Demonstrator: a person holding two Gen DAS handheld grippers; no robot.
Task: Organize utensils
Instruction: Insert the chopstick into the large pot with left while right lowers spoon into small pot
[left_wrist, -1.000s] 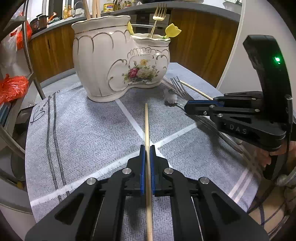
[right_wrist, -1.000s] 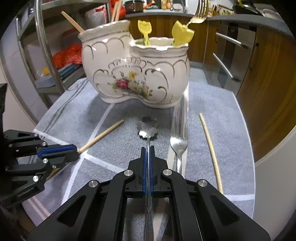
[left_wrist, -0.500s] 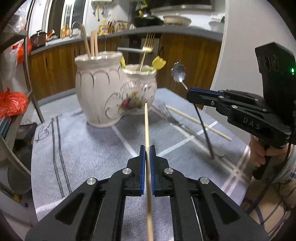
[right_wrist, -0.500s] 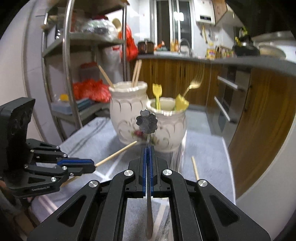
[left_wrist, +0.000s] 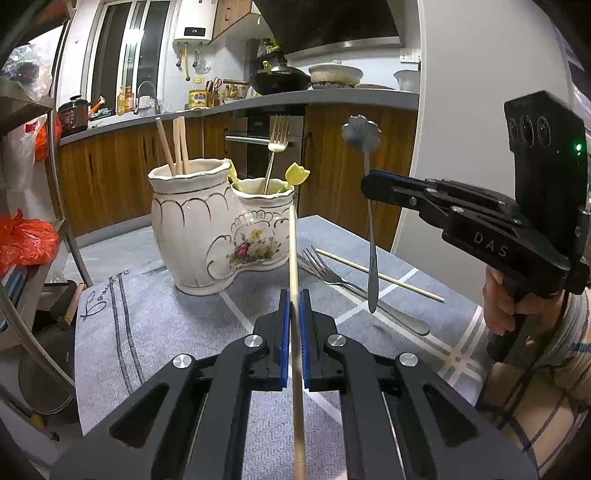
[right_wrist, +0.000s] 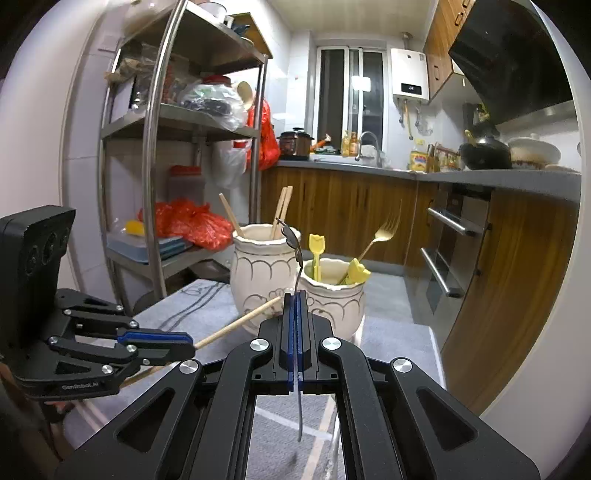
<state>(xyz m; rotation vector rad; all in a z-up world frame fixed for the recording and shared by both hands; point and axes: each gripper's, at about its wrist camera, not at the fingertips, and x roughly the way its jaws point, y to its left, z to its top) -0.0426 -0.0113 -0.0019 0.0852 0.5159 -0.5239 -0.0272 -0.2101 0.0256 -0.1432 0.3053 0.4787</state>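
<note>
Left tool clamps a pale wooden chopstick held above the worktop, pointing at the cream floral two-compartment holder. Right tool grips a slim metal spoon with flower-shaped bowl, upright in the air beside the holder.

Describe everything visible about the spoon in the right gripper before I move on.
The spoon looks like silvery metal, with a flower-shaped scalloped bowl on top and a slim handle that widens toward its lower end. The right gripper is shut on the handle's upper part, holding it nearly upright, bowl up, clear of the grey cloth. Nothing else touches it.
</note>
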